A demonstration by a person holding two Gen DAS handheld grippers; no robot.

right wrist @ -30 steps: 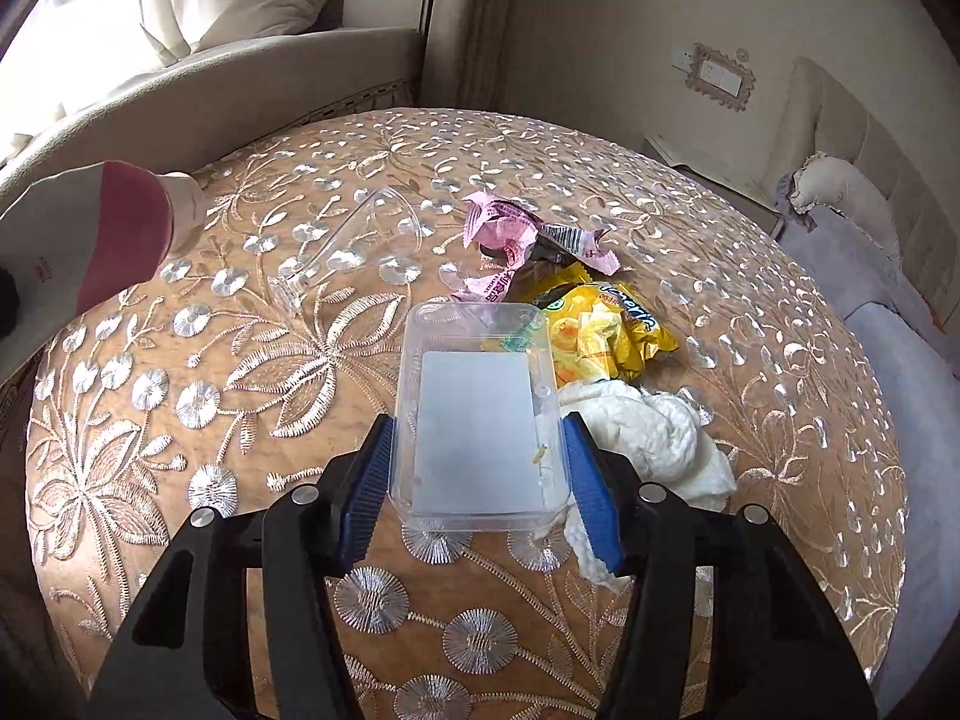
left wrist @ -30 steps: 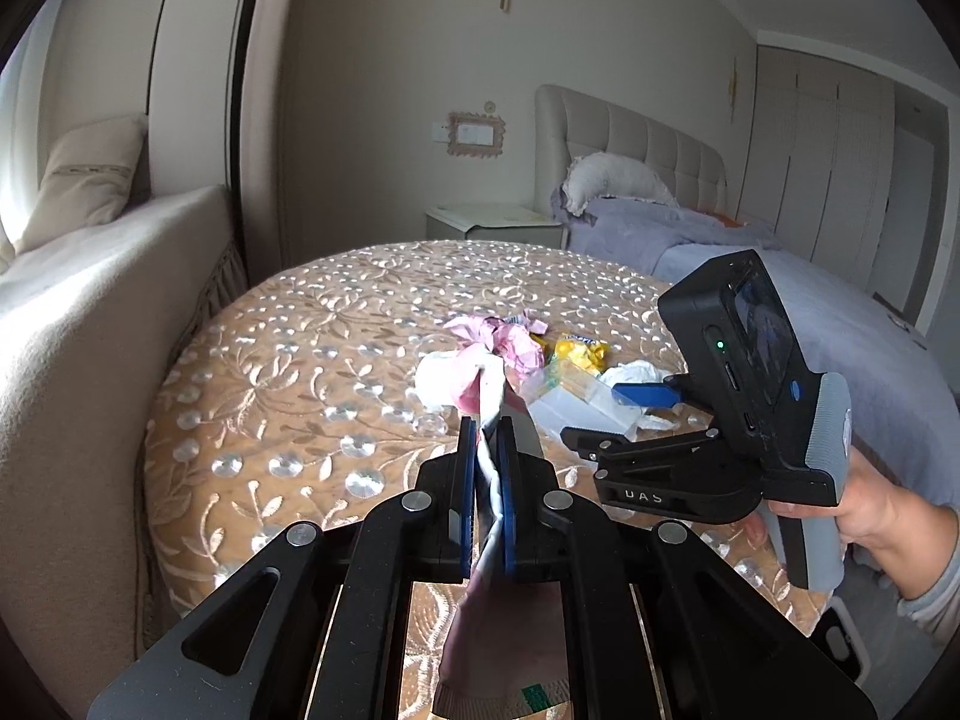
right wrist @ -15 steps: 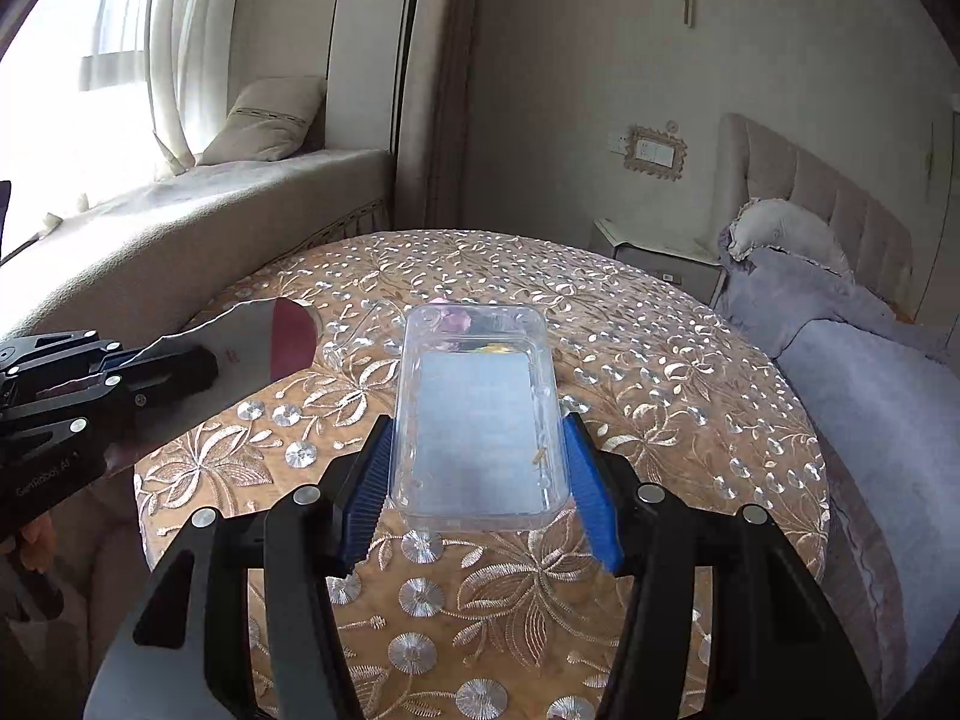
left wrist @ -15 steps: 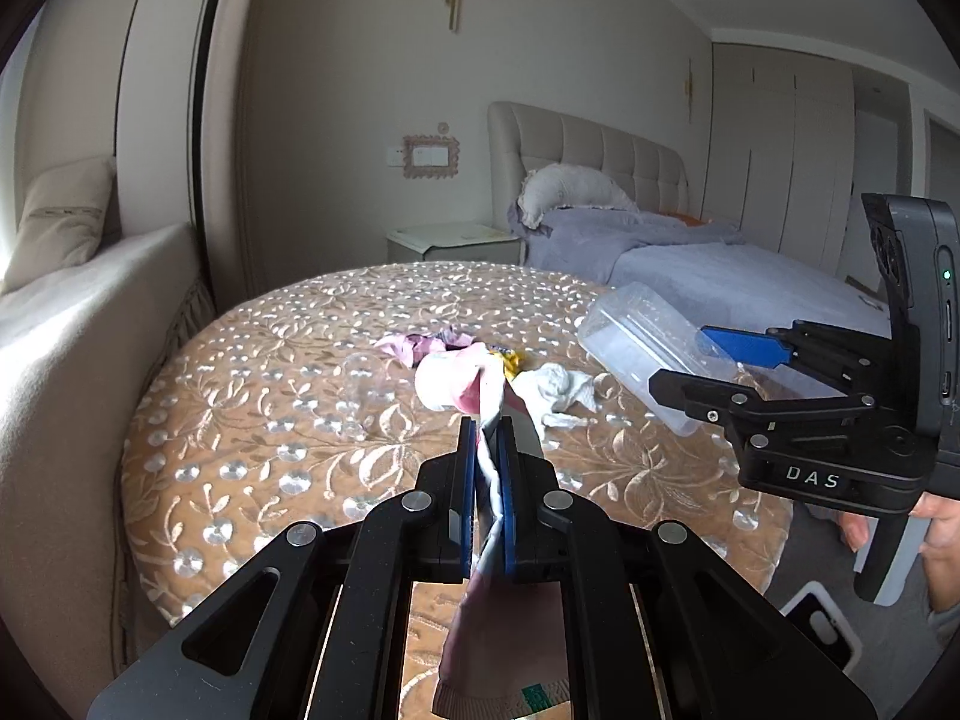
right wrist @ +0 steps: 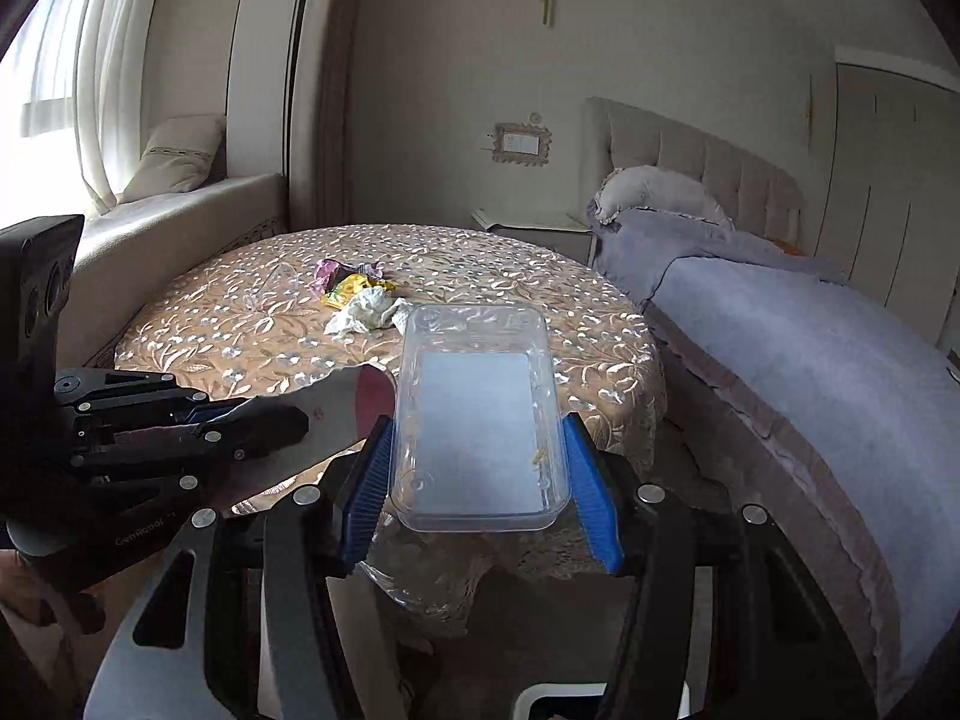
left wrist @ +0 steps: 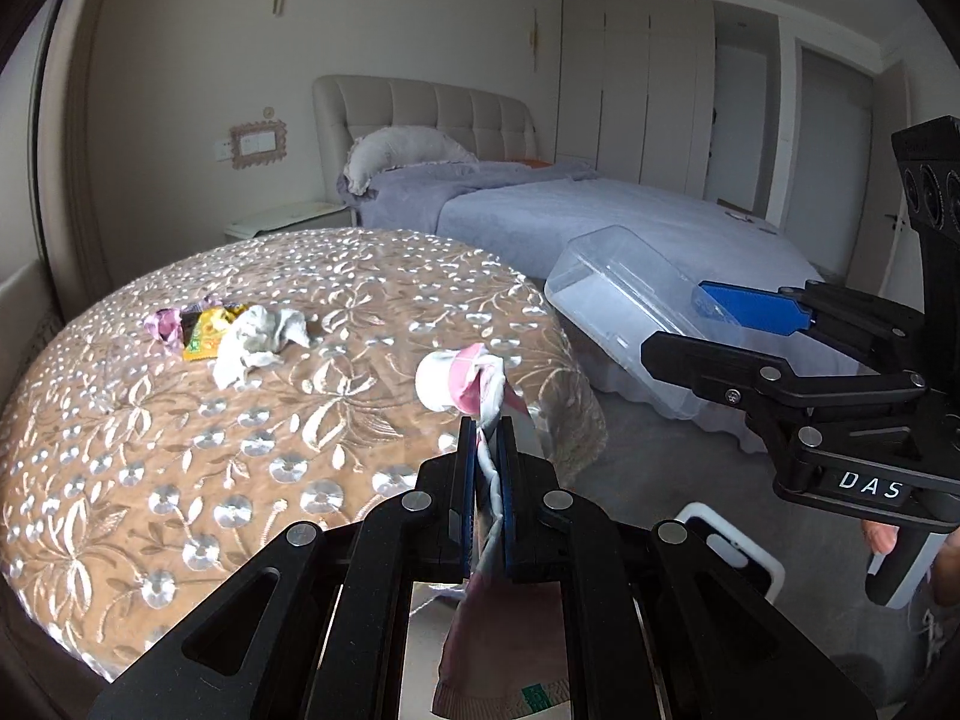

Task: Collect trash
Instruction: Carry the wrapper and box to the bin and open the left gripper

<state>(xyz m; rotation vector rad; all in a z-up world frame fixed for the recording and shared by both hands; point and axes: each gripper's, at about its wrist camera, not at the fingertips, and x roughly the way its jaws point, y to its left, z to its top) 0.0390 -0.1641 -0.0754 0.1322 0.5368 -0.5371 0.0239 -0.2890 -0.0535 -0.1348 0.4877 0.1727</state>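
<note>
My left gripper [left wrist: 487,420] is shut on a flattened pink and white wrapper [left wrist: 462,381] that sticks out past the fingertips, held off the table's near edge. My right gripper [right wrist: 477,468] is shut on a clear plastic tray [right wrist: 477,414], its blue pads pressing both long sides. The same tray [left wrist: 624,312] shows at the right of the left wrist view, and the wrapper [right wrist: 354,399] at the left of the right wrist view. On the round table [right wrist: 240,336] lie a crumpled white tissue [right wrist: 366,312], a yellow packet [right wrist: 351,288] and a pink wrapper [right wrist: 327,273].
A white bin [left wrist: 732,546] stands on the floor below and right of the left gripper. A bed with a purple cover [right wrist: 810,360] runs along the right. A window seat with a cushion [right wrist: 174,162] sits behind the table. A bedside stand [left wrist: 282,222] is by the wall.
Both grippers have pulled back from the table with their loads and swung right. The tray has been lifted off the table. The rest of the trash now lies farther away on the tabletop.
</note>
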